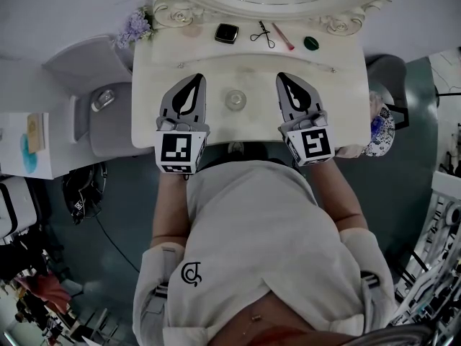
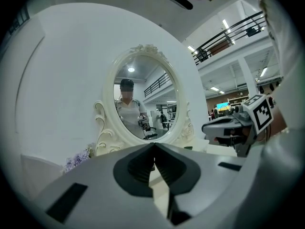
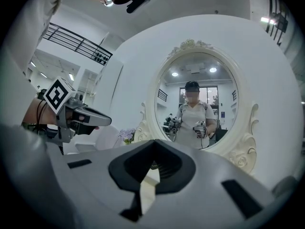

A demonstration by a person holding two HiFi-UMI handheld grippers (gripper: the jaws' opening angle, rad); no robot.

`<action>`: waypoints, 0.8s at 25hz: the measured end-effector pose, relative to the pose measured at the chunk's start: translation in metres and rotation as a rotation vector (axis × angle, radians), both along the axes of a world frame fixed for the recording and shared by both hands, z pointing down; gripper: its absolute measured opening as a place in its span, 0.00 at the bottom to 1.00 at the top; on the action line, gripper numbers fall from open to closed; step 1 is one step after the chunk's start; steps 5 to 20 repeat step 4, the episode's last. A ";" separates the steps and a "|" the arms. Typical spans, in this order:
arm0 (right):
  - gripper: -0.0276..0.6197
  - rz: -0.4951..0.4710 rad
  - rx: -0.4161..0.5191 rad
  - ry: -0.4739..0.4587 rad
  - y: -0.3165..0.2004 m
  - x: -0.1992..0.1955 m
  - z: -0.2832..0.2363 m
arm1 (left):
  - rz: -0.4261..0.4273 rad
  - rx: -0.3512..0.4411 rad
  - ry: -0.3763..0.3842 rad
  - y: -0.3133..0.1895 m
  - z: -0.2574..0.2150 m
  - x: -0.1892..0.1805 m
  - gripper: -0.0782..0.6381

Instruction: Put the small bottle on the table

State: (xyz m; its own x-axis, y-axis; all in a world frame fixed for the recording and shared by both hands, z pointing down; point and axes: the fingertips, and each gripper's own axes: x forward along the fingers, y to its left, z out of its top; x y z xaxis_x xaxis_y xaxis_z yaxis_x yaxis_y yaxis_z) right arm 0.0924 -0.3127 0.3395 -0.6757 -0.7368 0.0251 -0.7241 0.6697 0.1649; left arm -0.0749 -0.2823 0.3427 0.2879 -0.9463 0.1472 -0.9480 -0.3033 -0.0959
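Observation:
A small clear bottle (image 1: 235,99), seen from above as a round cap, stands on the cream dressing table (image 1: 158,78) between my two grippers. My left gripper (image 1: 196,78) hovers over the table to the bottle's left, jaws shut and empty. To the bottle's right my right gripper (image 1: 282,76) is likewise shut with nothing in it. In the left gripper view the left gripper (image 2: 153,145) points at the oval mirror (image 2: 140,99), with the right gripper (image 2: 208,127) beside it. The right gripper view shows the right gripper (image 3: 153,141) closed, and the bottle is hidden there.
Along the table's back edge lie a black compact (image 1: 226,33), scissors (image 1: 263,33), a red stick (image 1: 283,37) and a green round lid (image 1: 311,42). Purple flowers (image 1: 135,27) sit at the back left corner. A grey chair (image 1: 108,103) stands left of the table.

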 end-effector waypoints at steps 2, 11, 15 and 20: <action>0.05 0.015 0.001 0.000 -0.001 0.001 0.001 | 0.003 0.005 0.006 0.000 -0.002 0.001 0.13; 0.05 0.029 0.004 0.002 -0.001 0.002 0.001 | 0.011 0.011 0.014 0.001 -0.004 0.002 0.13; 0.05 0.029 0.004 0.002 -0.001 0.002 0.001 | 0.011 0.011 0.014 0.001 -0.004 0.002 0.13; 0.05 0.029 0.004 0.002 -0.001 0.002 0.001 | 0.011 0.011 0.014 0.001 -0.004 0.002 0.13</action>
